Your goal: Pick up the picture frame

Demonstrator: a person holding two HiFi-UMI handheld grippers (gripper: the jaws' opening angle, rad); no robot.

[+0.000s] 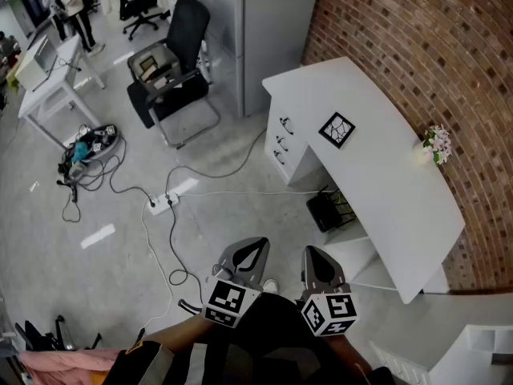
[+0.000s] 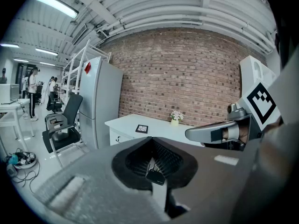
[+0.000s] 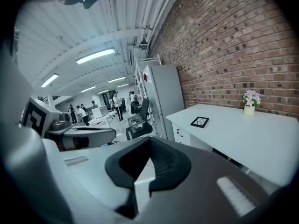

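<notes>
I hold my left hand-held gripper (image 1: 247, 255) and right hand-held gripper (image 1: 317, 261) side by side, close to my body, over the grey floor (image 1: 216, 207). Both tilt slightly downward. Both sets of jaws are pressed together with nothing between them.

The picture frame (image 1: 337, 130) lies flat on the white tabletop (image 1: 393, 183), well apart from both hand-held grippers, far ahead and to the right of them. It sits toward the far end of the tabletop, nearer its left edge.

The frame is square, with a thin black rim around a pale panel crossed by dark lines. The tabletop is smooth and plain. A small vase of pale flowers (image 1: 435, 144) stands at its right edge, by the red brick wall (image 1: 417, 46).
</notes>
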